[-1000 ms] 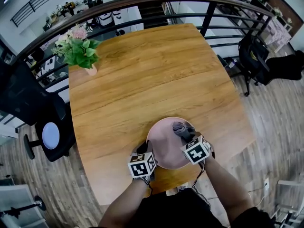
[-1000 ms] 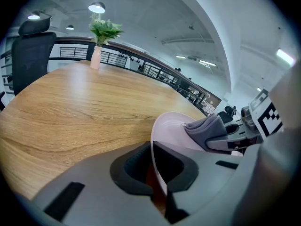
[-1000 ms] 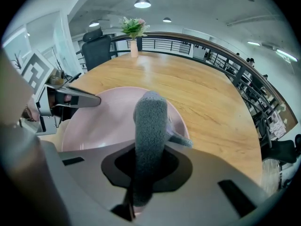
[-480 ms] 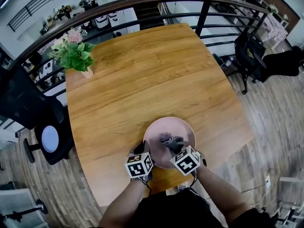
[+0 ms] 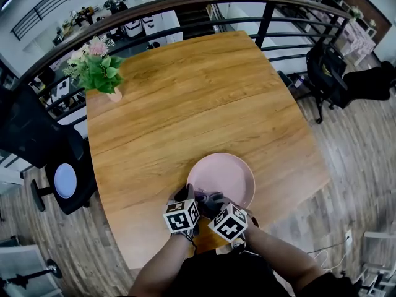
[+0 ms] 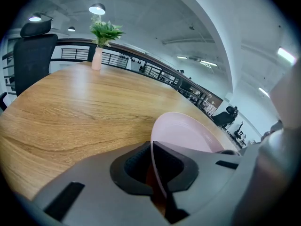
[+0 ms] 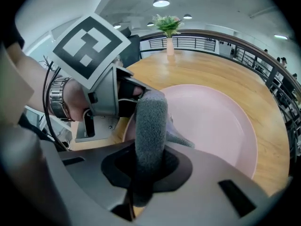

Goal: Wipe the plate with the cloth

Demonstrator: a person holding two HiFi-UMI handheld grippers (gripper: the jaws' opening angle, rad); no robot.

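Step in hand: a wiping pass over the near part of the plate (image 5: pixel 230 173). Judged partway through, since the far half has no cloth on it.
Left gripper (image 6: pixel 153 171): jaws almost together, pinched on the plate's near-left rim. Whether that rim is lifted clear of the desk (image 5: pixel 185 91) cannot be told.
Right gripper (image 7: pixel 148 169): jaws clamped on a folded grey cloth (image 7: pixel 151 121). The cloth's free end lies on the plate's inner face, just beside the left gripper.
Technique (judgement): hold the rim firmly so the plate cannot slide. Press the cloth flat and sweep in overlapping arcs towards the far rim.
Caution (judgement): the two grippers stand close together, so a wide stroke could knock one against the other. The plate also sits near the desk's near edge.
Surface: a wooden desk with visible grain, carrying the plate and, at its far-left corner, a vase of flowers (image 5: pixel 99 70).
Room: a curved dark railing (image 5: pixel 185 2) runs behind the desk, a black chair (image 5: pixel 34 129) stands at the left, and the floor (image 5: pixel 349 147) is wood plank.
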